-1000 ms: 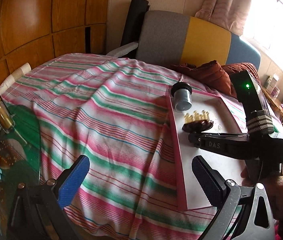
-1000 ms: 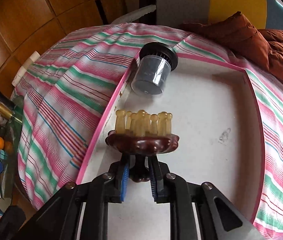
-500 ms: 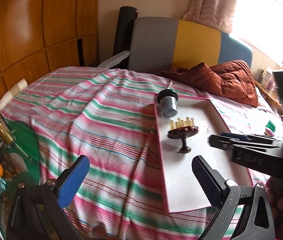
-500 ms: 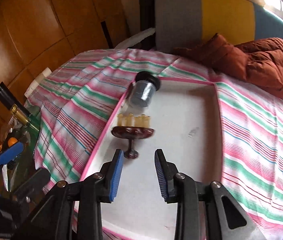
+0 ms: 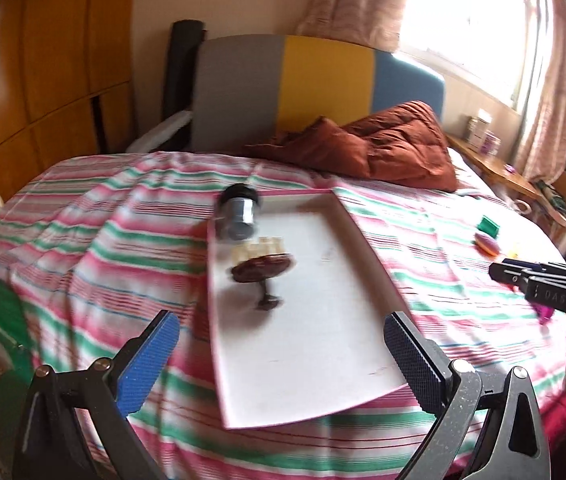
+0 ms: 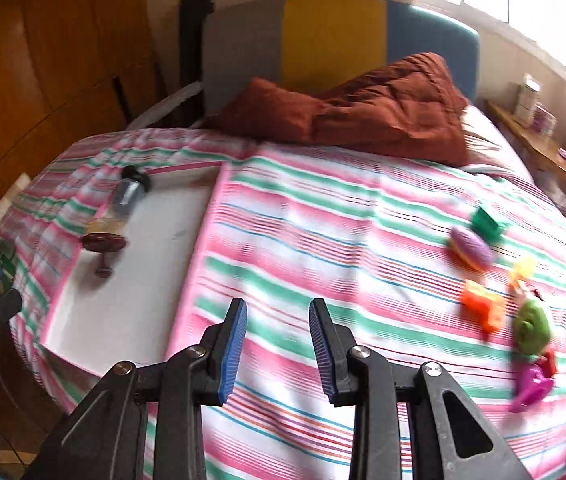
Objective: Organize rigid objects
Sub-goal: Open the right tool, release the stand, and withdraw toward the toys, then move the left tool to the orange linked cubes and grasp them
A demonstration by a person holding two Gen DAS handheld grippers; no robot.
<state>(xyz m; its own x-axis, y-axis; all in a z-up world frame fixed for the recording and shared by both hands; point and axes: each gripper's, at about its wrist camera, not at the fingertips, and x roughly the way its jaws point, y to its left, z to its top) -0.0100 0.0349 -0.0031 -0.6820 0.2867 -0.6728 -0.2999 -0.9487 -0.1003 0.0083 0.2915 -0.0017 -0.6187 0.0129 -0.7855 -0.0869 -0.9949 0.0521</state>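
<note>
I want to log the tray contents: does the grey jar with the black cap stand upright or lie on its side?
On its side. The grey jar lies along the far left corner of the tray, black cap pointing away.

A home bedroom. Ahead of the tongs lies a bed covered with a pink, green and white striped sheet. At its far end stands a padded headboard in grey, yellow and blue panels, with a rumpled rust-brown quilt heaped against it. Left of the tongs, warm wooden wardrobe panels line the wall. To the far right, daylight pours through a window hung with pinkish curtains, above a low wooden side table carrying small boxes.
</note>
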